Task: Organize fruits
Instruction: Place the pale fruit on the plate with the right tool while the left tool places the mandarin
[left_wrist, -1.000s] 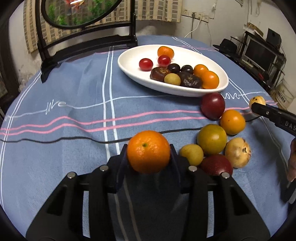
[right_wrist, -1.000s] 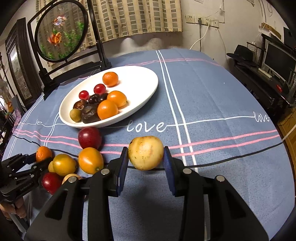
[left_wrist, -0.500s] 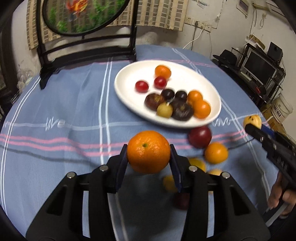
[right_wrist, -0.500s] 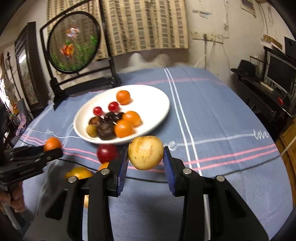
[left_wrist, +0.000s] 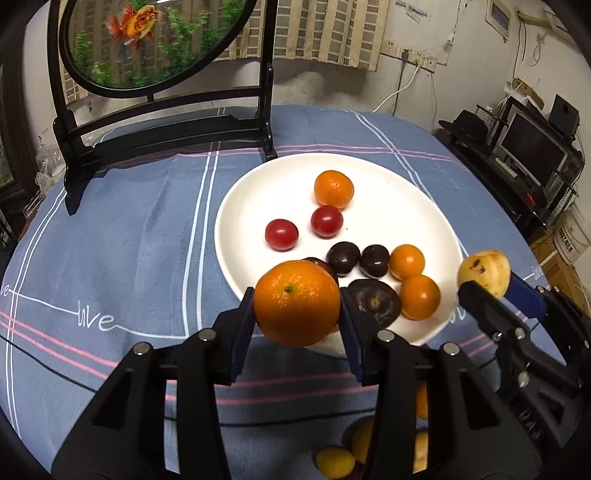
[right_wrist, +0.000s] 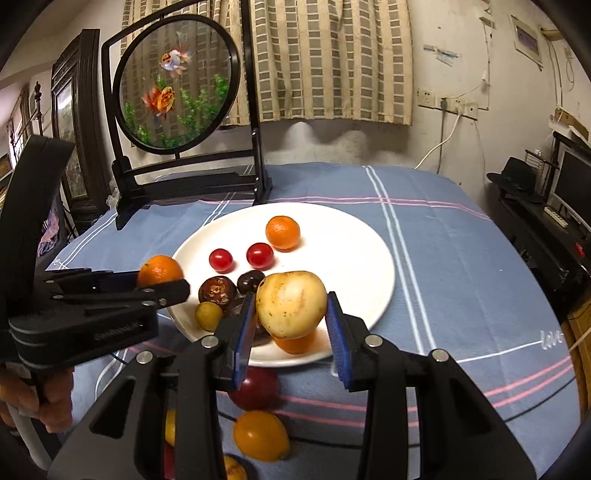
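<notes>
While both grippers are loaded, the step in hand looks like the carry to the white plate (left_wrist: 236, 206), which sits on the blue tabletop (left_wrist: 129, 240) toward its far edge, just in front of the goldfish screen's stand (left_wrist: 166, 125). The left gripper (left_wrist: 297, 321) is clamped on an orange (left_wrist: 297, 302), held in the air over the plate's near rim. The right gripper (right_wrist: 291, 325) is clamped on a pale yellow fruit (right_wrist: 290, 304), also held above the near part of the plate.

Several fruits already lie in the plate: a small orange, two red ones, dark ones, more orange ones. Others remain on the cloth near the tabletop's near edge, among them a dark red fruit (right_wrist: 255, 387) and a yellow-orange one (right_wrist: 260, 435).

Next, I judge, each gripper should come down over a bare patch of plate, such as the open white area at its far right side, before the jaws part, so the round fruits settle without rolling off or knocking the cluster.
</notes>
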